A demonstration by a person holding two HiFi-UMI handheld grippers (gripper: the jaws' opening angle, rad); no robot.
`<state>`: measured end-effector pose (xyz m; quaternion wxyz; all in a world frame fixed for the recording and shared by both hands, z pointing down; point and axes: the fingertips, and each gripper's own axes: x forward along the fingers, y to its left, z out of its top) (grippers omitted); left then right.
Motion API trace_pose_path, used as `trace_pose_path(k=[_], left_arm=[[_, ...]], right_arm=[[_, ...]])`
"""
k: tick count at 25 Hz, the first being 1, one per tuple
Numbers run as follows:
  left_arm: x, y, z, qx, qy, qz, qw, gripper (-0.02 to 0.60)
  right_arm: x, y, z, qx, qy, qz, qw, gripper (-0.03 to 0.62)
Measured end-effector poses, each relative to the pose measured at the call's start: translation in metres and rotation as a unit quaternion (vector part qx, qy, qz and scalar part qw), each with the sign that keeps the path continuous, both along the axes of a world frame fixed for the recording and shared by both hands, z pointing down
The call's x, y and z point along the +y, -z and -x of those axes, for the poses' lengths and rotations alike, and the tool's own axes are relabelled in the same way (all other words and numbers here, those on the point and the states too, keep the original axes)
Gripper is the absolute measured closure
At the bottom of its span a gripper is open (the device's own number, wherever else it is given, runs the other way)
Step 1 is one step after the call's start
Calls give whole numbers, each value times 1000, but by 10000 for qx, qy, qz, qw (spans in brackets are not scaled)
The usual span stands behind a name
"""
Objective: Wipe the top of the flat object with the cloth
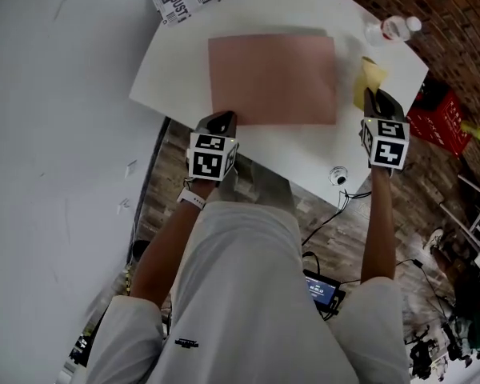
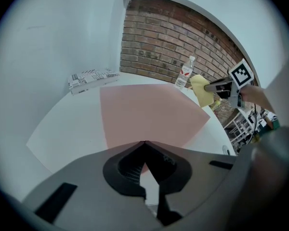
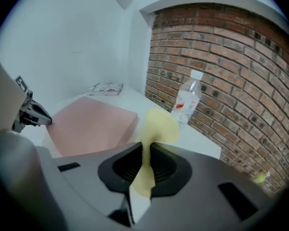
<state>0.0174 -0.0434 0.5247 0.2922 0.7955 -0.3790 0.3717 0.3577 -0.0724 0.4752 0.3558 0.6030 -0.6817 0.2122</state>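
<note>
flat object (image 1: 272,78): pink sheet lying flat in the middle of the white table (image 1: 176,78), top bare and within reach of both arms.
cloth (image 3: 156,126): yellow, pinched at one end so the loose part fans out ahead of the jaws, ready to drag.
right gripper (image 1: 382,102): jaws closed on the cloth, just beside the sheet's right edge, wiping not yet begun.
left gripper (image 1: 222,121): jaws together with nothing between them, over the sheet's near left corner, probably to pin it; contact unclear.
bottle (image 1: 392,29): behind the cloth, clear of the wiping path.
</note>
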Motion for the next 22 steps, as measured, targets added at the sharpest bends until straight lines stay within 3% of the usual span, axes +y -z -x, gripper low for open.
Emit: trace_pose_path(k=[3,11,18,22], left_arm=[[-4,14,-17,139,-189,-51,9997,565],[-17,26,-110,181,-1395,-376,9893,565],[-28,4,-136,-270,-1861,-602,9803,565],[-27,-2,-138,-209,-1739,-422,9836,565]], right_arm=[[21,-3,4,-363,-91,92,9993,545],[55,-34,28,-839,-150,522,9950,545],[62,-53,39,-1148,-123,794,9901,545],[59,-62,49,-1398,63,974,9853,545]])
